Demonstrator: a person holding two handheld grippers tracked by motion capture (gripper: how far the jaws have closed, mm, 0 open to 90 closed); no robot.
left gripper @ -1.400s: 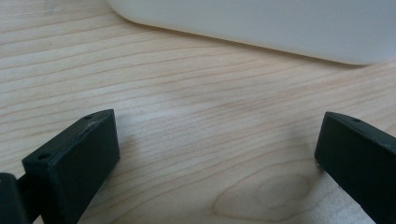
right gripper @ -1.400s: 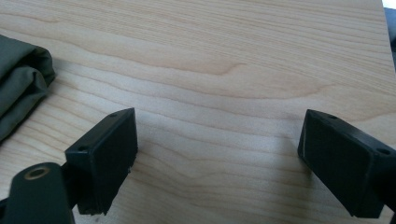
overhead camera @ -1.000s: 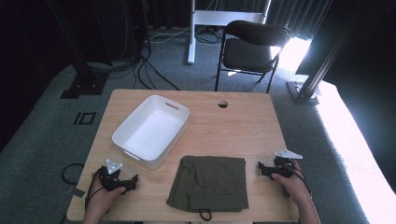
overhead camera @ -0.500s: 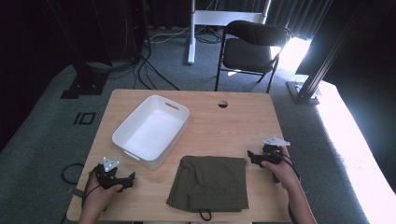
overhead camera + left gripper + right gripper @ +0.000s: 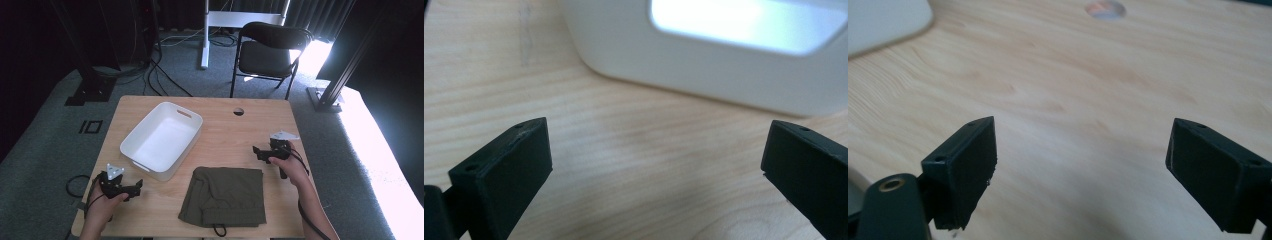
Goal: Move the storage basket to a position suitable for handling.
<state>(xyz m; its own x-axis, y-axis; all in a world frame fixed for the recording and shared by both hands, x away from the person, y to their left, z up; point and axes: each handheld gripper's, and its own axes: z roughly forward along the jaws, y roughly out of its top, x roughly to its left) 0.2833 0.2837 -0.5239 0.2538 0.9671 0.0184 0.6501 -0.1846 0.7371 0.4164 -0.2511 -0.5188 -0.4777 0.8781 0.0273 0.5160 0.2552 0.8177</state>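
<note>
A folded olive-green garment (image 5: 225,195) lies flat near the table's front edge, a dark cord loop hanging off its front. A white rectangular bin (image 5: 162,139) stands empty at the left of the table. My left gripper (image 5: 136,186) rests low at the front left, open, pointing at the bin wall (image 5: 724,65) just ahead. My right gripper (image 5: 256,151) hovers beyond the garment's far right corner, open, its jaws wide over bare wood (image 5: 1083,125). Nothing is held between either pair of jaws.
The wooden table (image 5: 225,130) has a round cable hole (image 5: 238,111) near its far edge. A black folding chair (image 5: 270,50) stands behind the table. Cables trail across the grey carpet at the back left.
My right gripper has moved left and away from me, from the table's right edge to the garment's far right corner. The left gripper has barely moved.
</note>
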